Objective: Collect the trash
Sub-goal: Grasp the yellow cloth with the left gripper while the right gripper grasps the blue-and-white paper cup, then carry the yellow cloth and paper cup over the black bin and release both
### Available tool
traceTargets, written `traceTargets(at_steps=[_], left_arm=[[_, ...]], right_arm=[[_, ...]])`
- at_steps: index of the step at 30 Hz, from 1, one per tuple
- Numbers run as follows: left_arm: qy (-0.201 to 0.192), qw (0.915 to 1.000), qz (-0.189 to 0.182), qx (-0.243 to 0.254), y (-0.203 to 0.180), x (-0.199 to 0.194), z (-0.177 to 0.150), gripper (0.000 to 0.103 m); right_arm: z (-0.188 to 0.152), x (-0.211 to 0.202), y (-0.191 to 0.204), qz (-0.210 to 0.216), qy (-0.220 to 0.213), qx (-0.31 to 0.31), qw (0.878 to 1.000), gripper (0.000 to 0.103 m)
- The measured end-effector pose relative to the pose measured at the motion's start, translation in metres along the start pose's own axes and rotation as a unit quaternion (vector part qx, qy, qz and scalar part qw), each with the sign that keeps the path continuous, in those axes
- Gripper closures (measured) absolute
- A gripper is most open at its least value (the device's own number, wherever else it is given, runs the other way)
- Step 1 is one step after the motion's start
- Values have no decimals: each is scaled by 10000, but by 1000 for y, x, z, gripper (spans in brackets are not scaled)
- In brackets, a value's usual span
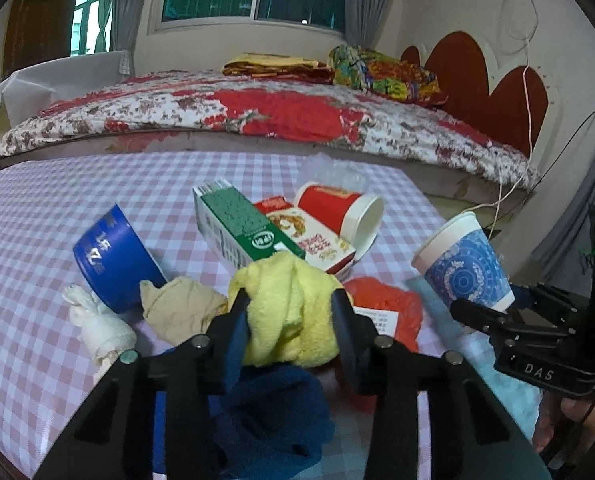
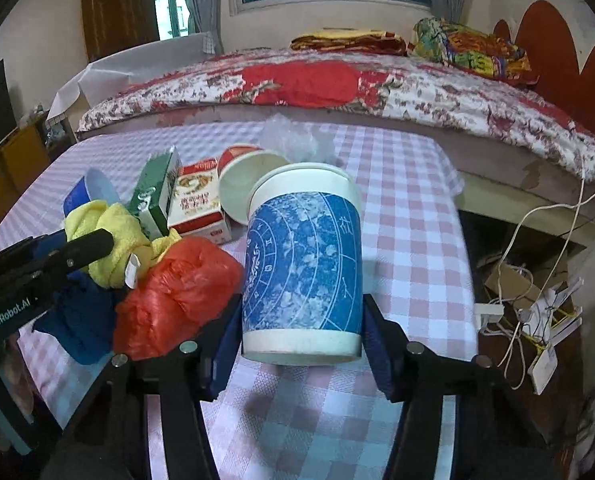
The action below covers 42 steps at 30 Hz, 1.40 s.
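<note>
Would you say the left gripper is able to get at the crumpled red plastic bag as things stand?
Probably not yet: the left gripper is shut on the yellow fleece cloth. The red plastic bag lies uncovered just to its right, so release first.

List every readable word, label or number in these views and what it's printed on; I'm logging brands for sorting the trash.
"DAS": on the body of the right tool.
"GenRobot.AI": on the body of the left tool.
Blue bowl: large white characters, seen upside down, not legible.
Green carton: round logo and small print, too blurred.
Red-and-white box: red characters, too blurred.
Blue-patterned paper cup: symbols only.
</note>
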<state>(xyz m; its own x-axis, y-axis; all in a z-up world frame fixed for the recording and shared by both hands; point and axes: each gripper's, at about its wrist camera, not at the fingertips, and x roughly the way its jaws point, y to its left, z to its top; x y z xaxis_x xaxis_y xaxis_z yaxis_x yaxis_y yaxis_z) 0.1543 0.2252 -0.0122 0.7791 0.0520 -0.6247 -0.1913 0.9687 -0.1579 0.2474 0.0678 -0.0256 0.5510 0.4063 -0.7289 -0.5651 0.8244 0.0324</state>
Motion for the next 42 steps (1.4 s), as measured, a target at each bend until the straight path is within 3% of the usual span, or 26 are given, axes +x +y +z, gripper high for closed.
traceTargets(at_steps=[4, 5, 13, 14, 16, 17, 18, 19, 20, 24, 28, 30, 31, 35, 42], left_arm=[[-174, 9998, -15, 28, 1, -13, 7, 74], [-195, 9998, -26, 43, 1, -15, 9, 93], [26, 9997, -142, 189, -2, -7, 4, 90], [35, 9998, -71, 183, -2, -5, 2, 87], [-64, 9999, 44, 154, -2, -7, -2, 53], [-126, 9997, 127, 158, -3, -7, -2, 19], [-205, 9995, 198, 155, -4, -8, -3, 8], [-198, 9995, 189, 186, -5, -6, -3, 8], [-118, 9996, 132, 205, -5, -1, -2, 12], [220, 9996, 53, 167, -2, 20, -1, 50], [516, 9986, -41, 75, 1, 36, -8, 60], [472, 9988, -70, 135, 0, 33, -7, 79], [431, 9989, -115, 117, 2, 30, -6, 83], [218, 9996, -134, 78, 5, 13, -1, 87], [-220, 9996, 21, 196, -5, -17, 12, 87]], right_arm=[[2, -14, -2, 25, -126, 19, 9999, 45], [2, -17, -3, 24, -149, 20, 9999, 45], [4, -33, -6, 18, -304, 48, 9995, 45], [4, -33, -5, 20, -298, 45, 9995, 45], [4, -32, -4, 19, -274, 15, 9996, 45], [4, -31, -3, 4, -252, -12, 9997, 45], [3, -29, -2, 2, -222, -22, 9998, 45], [2, -26, -2, 1, -195, -26, 9998, 45], [1, -23, -2, -11, -165, -22, 9999, 45], [4, -13, -8, 37, -47, 61, 10000, 45], [9, -11, -12, 125, -5, 48, 9999, 45], [8, -10, -12, 132, 29, -42, 9999, 45], [6, -9, -12, 155, 60, -51, 9998, 45], [0, -8, -13, 184, 66, -99, 9998, 45], [1, -40, -23, 160, -374, 58, 9992, 46]])
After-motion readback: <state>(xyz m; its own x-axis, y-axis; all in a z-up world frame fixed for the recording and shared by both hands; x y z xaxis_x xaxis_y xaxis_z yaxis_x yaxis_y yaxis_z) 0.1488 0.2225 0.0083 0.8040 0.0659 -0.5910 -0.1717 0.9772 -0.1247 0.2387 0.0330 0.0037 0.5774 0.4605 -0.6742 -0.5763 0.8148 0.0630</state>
